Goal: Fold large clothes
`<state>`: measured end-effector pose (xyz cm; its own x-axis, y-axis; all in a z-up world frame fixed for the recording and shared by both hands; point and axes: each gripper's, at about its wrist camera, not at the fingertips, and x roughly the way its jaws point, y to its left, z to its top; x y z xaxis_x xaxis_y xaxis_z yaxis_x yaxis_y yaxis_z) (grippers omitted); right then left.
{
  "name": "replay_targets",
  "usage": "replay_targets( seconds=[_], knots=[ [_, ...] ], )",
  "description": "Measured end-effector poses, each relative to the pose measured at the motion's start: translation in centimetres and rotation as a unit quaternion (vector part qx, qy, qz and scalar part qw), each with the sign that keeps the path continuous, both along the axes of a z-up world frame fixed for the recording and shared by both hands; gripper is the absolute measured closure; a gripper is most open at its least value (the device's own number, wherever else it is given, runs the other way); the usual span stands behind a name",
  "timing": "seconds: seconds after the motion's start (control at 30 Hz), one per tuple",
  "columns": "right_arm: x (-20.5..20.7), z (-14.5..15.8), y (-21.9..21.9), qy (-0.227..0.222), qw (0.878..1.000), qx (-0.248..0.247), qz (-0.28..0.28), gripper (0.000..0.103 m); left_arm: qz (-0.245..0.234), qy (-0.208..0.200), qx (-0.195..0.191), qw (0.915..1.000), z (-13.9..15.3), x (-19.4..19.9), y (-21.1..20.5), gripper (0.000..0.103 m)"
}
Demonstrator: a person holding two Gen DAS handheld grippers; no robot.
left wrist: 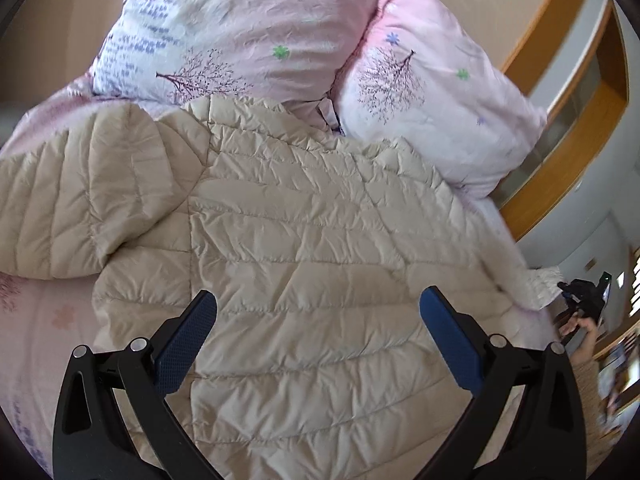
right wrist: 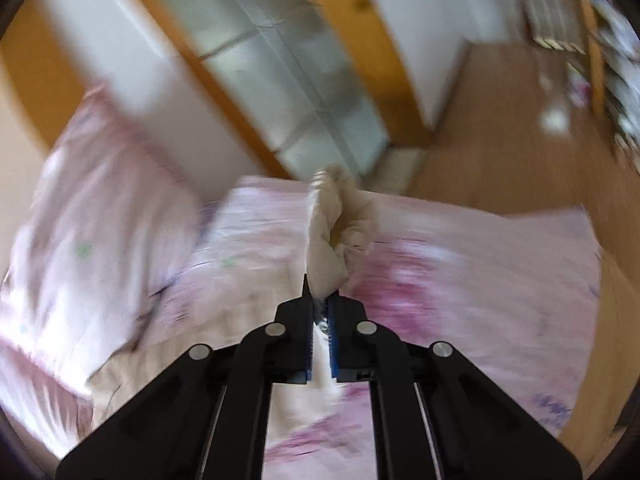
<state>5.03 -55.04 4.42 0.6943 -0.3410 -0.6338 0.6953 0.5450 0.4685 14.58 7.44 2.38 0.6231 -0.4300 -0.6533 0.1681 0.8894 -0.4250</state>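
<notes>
A cream quilted puffer jacket (left wrist: 304, 248) lies spread on the pink bed, one sleeve (left wrist: 80, 196) lying out to the left. My left gripper (left wrist: 318, 304) is open and empty, hovering above the jacket's body. My right gripper (right wrist: 320, 300) is shut on a bunched cream part of the jacket (right wrist: 332, 224), which sticks up past the fingertips above the bed. The right wrist view is blurred by motion. In the left wrist view the right gripper (left wrist: 588, 300) shows at the far right edge, by the jacket's raised white edge (left wrist: 536, 284).
Two pink floral pillows (left wrist: 248, 28) (left wrist: 432, 92) lie behind the jacket. The pink floral bedsheet (right wrist: 460, 264) covers the bed. A wood-framed glass door (right wrist: 280, 68) and wooden floor (right wrist: 512, 128) lie beyond the bed's right side.
</notes>
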Motion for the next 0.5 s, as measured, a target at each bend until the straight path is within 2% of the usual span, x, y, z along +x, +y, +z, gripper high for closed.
replay_targets(
  seconds=[0.1,0.17,0.27,0.37,0.5],
  knots=[
    [2.7,3.0,4.8,-0.027,0.995,-0.035,0.087,0.096,-0.006,-0.004,-0.022,0.9997,0.2,0.3,0.0,0.001],
    [4.5,4.6,8.7,-0.045,0.986,-0.049,0.153,0.096,-0.011,-0.003,-0.037,0.9992,0.3,0.6,-0.1,0.001],
    [7.3,5.5,14.9,-0.063,0.964,-0.046,0.253,0.096,-0.022,0.01,-0.081,0.9964,0.2,1.4,-0.4,0.001],
    [9.3,5.0,21.3,-0.06,0.933,-0.036,0.353,0.096,-0.034,0.025,-0.126,0.9911,-0.1,2.4,-1.2,0.004],
    [10.9,3.0,29.7,-0.027,0.886,-0.03,0.463,0.096,-0.051,0.043,-0.158,0.9852,-0.4,3.6,-2.9,0.004]
  ],
)
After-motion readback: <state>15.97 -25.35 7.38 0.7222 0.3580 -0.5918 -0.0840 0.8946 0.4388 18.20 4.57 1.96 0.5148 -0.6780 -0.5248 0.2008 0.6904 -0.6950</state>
